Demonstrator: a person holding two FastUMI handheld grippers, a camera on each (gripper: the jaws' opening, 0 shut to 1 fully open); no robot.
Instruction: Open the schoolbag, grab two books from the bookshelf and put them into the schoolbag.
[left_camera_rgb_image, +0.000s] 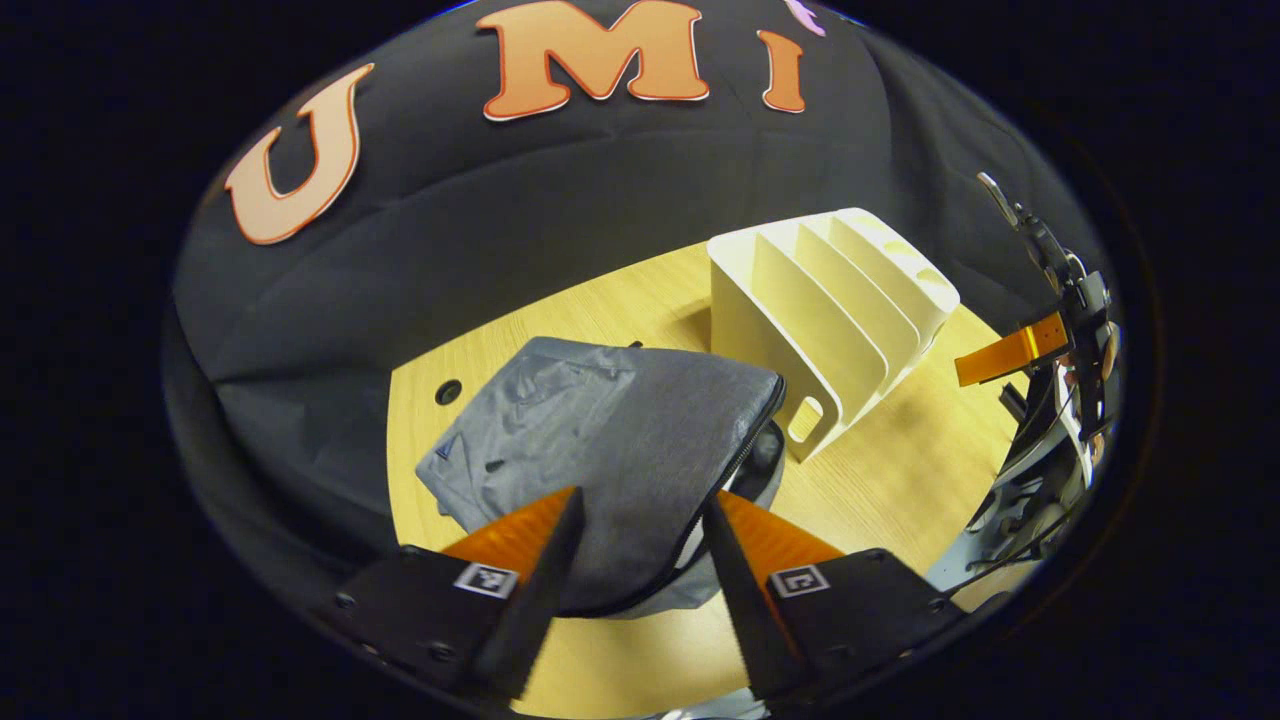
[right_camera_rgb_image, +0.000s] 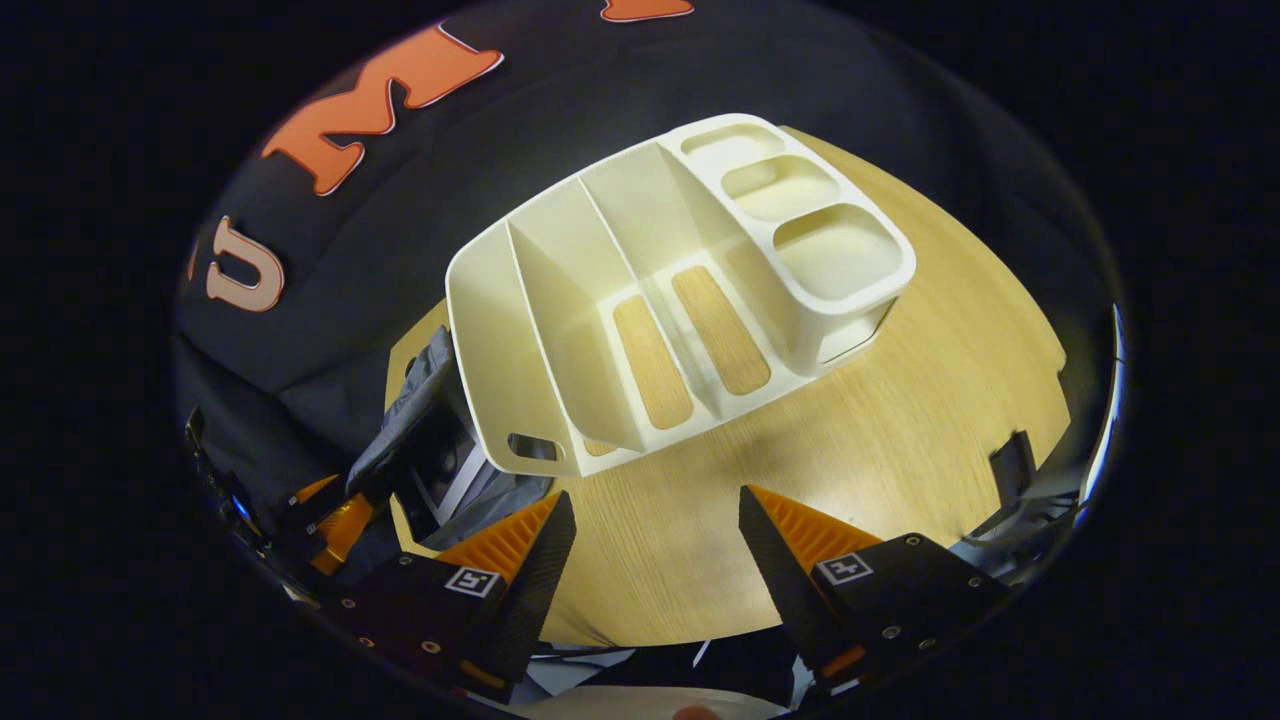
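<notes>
The grey schoolbag lies flat on the wooden table, its zip undone along the right edge. My left gripper is open, with the bag's near edge between its orange fingers. The white bookshelf stands just right of the bag; its slots look empty and the table shows through its floor cut-outs. My right gripper hangs open above bare table in front of the shelf. The bag's dark mouth gapes at the left, with something pale and flat inside.
Black cloth walls close in the table at the back and left. A small round hole sits in the tabletop behind the bag. The right gripper with its rig shows at the far right, the left gripper beside the bag.
</notes>
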